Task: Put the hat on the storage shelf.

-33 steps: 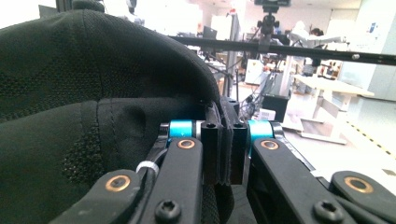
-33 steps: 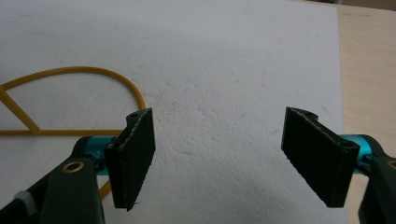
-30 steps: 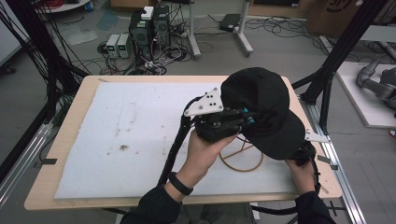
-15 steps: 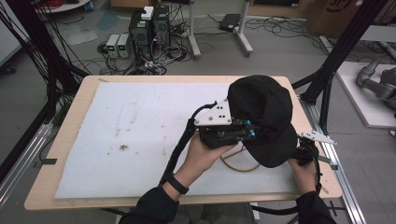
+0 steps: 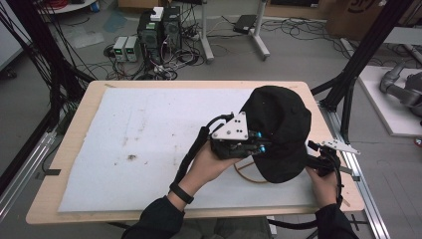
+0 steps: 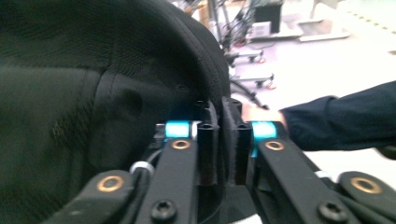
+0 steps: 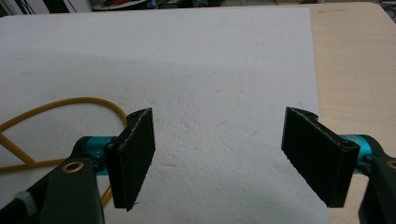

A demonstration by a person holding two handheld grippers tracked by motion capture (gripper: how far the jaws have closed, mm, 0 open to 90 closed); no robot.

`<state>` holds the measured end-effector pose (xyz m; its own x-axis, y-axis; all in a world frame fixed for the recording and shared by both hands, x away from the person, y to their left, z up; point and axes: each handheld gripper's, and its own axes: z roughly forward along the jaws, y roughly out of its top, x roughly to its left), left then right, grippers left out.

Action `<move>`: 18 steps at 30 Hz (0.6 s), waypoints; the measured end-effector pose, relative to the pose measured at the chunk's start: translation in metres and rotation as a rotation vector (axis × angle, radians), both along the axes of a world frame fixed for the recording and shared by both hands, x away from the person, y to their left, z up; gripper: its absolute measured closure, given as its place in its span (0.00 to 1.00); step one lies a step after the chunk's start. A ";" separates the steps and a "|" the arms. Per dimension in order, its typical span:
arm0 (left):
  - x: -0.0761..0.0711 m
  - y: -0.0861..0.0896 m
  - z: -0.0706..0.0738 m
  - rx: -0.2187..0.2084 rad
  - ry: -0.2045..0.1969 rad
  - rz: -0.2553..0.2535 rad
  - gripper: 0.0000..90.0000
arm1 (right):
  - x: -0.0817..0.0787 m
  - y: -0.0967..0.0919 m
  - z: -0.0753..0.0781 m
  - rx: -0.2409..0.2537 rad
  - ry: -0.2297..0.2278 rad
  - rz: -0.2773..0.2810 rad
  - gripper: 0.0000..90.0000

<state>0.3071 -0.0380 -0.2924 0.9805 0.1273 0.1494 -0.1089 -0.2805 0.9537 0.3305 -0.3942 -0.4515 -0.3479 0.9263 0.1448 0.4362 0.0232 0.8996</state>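
White foam sheet (image 5: 149,149) covers the wooden surface (image 5: 89,99), bare on its left half apart from a small dark stain (image 5: 131,158). Right of centre, the left hand-held gripper (image 5: 259,142) is clamped on the edge of a black cap (image 5: 278,132), held above the sheet with its long axis running from near to far. A yellow hoop (image 5: 246,174) lies beneath it. Furthest right, the right hand-held gripper (image 7: 217,154) hangs with jaws wide apart, gripping nothing.
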 end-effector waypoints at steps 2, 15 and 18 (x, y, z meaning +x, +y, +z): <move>0.000 0.003 0.000 -0.023 0.005 0.014 0.85 | 0.000 0.001 0.000 -0.005 0.002 -0.009 0.29; -0.014 0.048 -0.003 -0.109 -0.009 0.158 0.52 | 0.000 0.000 0.000 -0.005 0.002 -0.011 0.29; -0.017 0.071 -0.009 -0.128 0.003 0.231 0.43 | 0.000 0.001 0.000 -0.009 0.007 -0.008 0.29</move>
